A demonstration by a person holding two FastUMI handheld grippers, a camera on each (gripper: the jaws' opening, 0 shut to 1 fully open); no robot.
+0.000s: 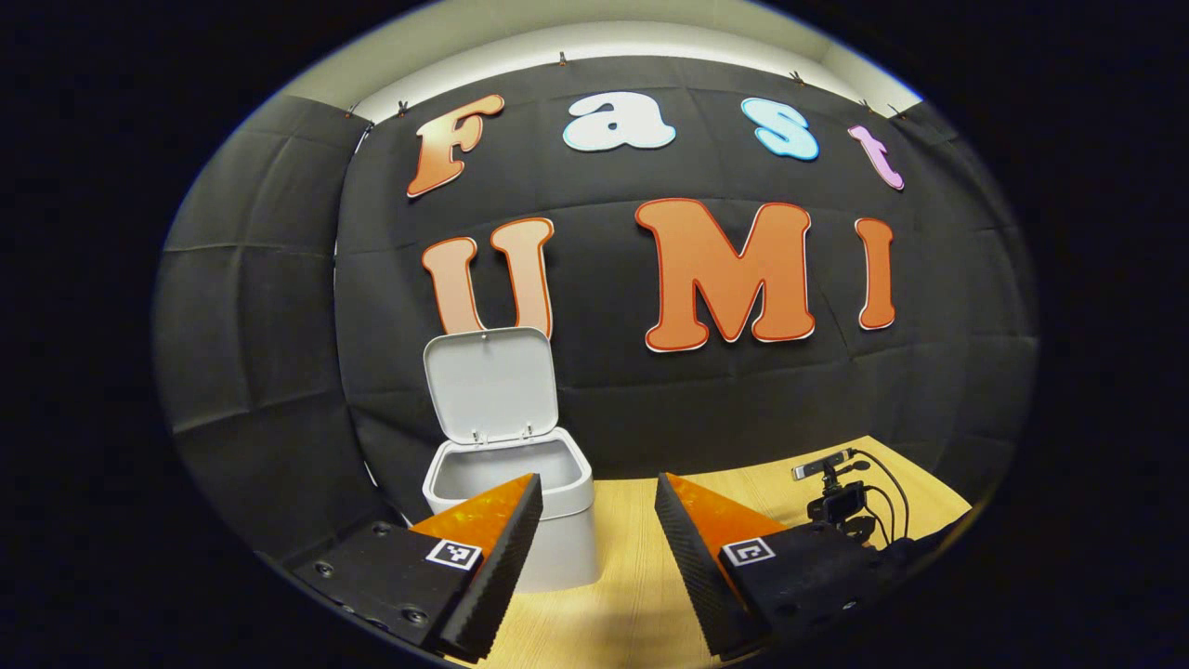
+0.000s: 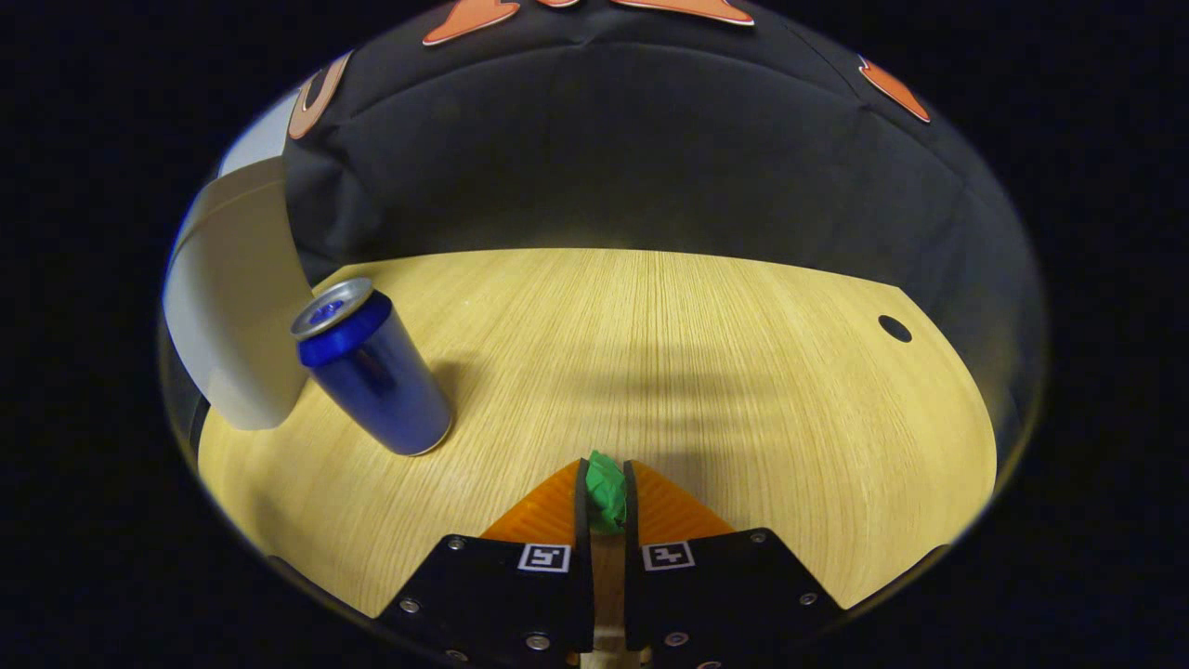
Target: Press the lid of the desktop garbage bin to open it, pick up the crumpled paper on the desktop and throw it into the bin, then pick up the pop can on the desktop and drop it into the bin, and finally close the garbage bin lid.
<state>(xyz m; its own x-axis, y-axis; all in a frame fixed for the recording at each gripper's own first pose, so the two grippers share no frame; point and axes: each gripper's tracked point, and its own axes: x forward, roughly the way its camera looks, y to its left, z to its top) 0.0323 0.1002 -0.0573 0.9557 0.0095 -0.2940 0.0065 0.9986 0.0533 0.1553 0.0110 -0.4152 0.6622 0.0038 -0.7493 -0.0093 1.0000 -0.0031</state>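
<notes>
Crumpled green paper (image 2: 606, 492) is pinched by the right gripper (image 2: 606, 506) at lower centre.

The left gripper (image 1: 599, 530) is spread open; the smooth rounded bin (image 1: 520, 483), lid (image 1: 490, 383) raised, is seen left of centre, the cylindrical metal can (image 2: 376, 372) at left.

A light wooden table (image 2: 706, 372) stands against the black cloth wall (image 1: 279, 307). A small round hole (image 2: 895, 328) sits near the table's far right corner. Above the cloth runs a pale lit wall strip (image 1: 594, 37).
</notes>
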